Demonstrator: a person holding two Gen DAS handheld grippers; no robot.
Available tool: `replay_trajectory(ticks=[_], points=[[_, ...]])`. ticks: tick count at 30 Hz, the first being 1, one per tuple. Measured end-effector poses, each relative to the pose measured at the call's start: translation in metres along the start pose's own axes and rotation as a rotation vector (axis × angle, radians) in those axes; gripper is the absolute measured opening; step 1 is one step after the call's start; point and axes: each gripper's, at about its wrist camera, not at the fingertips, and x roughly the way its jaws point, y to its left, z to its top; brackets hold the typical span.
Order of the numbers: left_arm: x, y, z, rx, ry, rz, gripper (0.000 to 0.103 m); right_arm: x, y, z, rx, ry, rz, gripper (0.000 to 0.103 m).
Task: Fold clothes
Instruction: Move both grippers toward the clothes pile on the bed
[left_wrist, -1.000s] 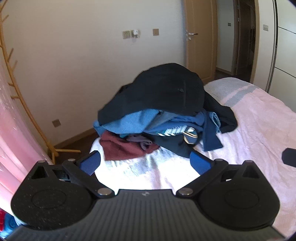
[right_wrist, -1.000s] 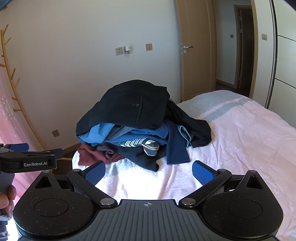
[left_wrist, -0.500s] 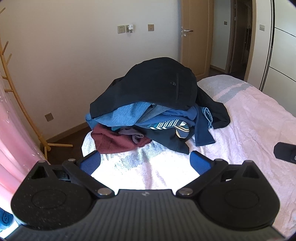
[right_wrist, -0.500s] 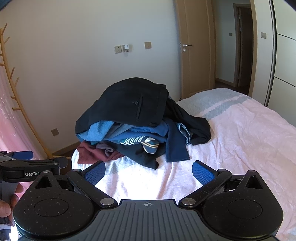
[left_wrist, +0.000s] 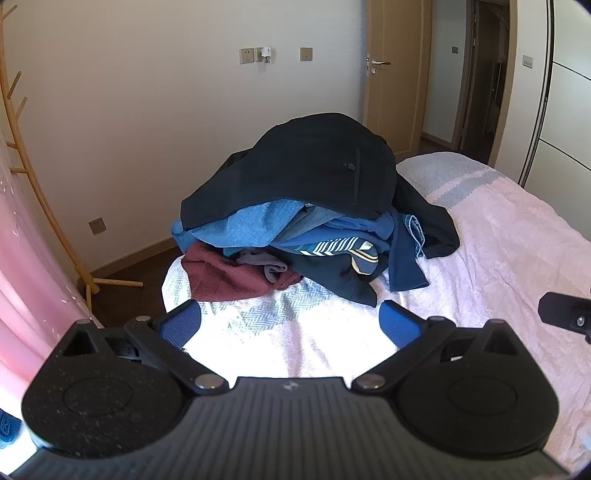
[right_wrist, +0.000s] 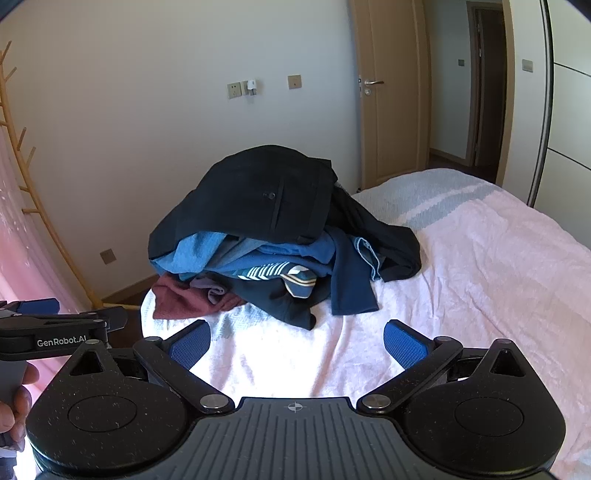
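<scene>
A heap of clothes (left_wrist: 310, 214) lies at the far corner of the bed (left_wrist: 517, 236), with dark trousers (left_wrist: 314, 166) on top, blue garments under them and a maroon garment (left_wrist: 229, 277) at the front left. It also shows in the right wrist view (right_wrist: 280, 236). My left gripper (left_wrist: 290, 325) is open and empty, above the bed a short way before the heap. My right gripper (right_wrist: 297, 339) is open and empty, beside it on the right. The left gripper's side (right_wrist: 62, 328) shows at the left of the right wrist view.
The bed has a pale pink cover (right_wrist: 498, 277). A wooden coat rack (left_wrist: 48, 206) and a pink curtain (left_wrist: 22, 280) stand left of the bed. A white wall with sockets is behind the heap; a wooden door (left_wrist: 391, 74) and wardrobe (left_wrist: 569, 110) are at right.
The left gripper has pulled back and up, so the heap sits lower and farther in its view. The right gripper has barely moved. Both stay open.
</scene>
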Motion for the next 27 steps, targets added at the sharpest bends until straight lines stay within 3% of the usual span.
replay_trajectory(ticks=[15, 27], points=[[0.003, 0.005, -0.003, 0.011, 0.0, -0.014, 0.102, 0.009, 0.007, 0.0, -0.002, 0.026, 0.002, 0.102], [0.03, 0.049, 0.007, 0.123, -0.017, -0.066, 0.102, 0.033, 0.036, -0.008, 0.075, 0.008, -0.045, 0.102]])
